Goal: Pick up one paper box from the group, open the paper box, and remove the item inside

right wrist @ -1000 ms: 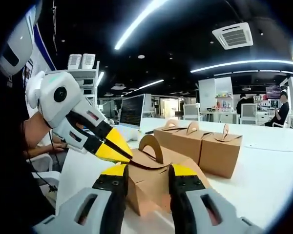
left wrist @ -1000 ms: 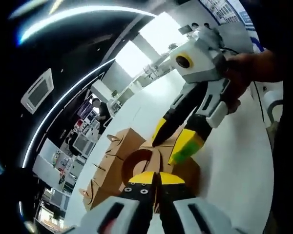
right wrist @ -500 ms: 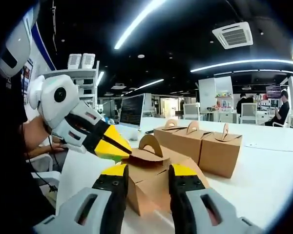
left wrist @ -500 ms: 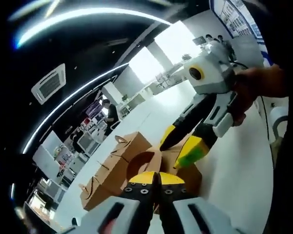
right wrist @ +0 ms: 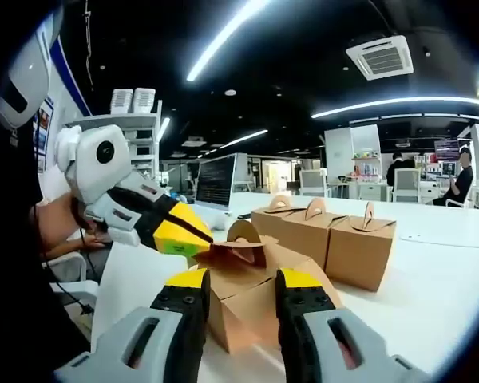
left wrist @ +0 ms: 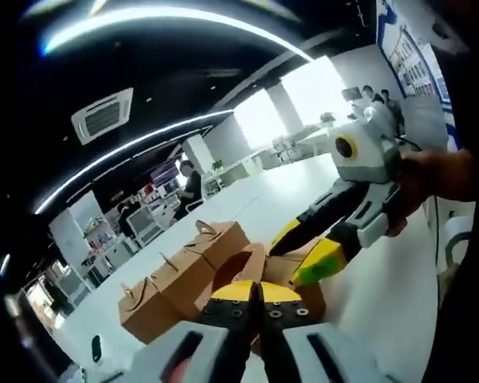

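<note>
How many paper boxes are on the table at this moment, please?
4. One paper box stands between the right claw's jaws, its flap pinched by the left claw. Three more stand in a row behind. Others may be hidden.

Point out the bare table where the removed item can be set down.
Bare white table lies right of the open box, before the row of three closed boxes. Crowded: the left gripper at the open box's flap and the right gripper straddling it.
</note>
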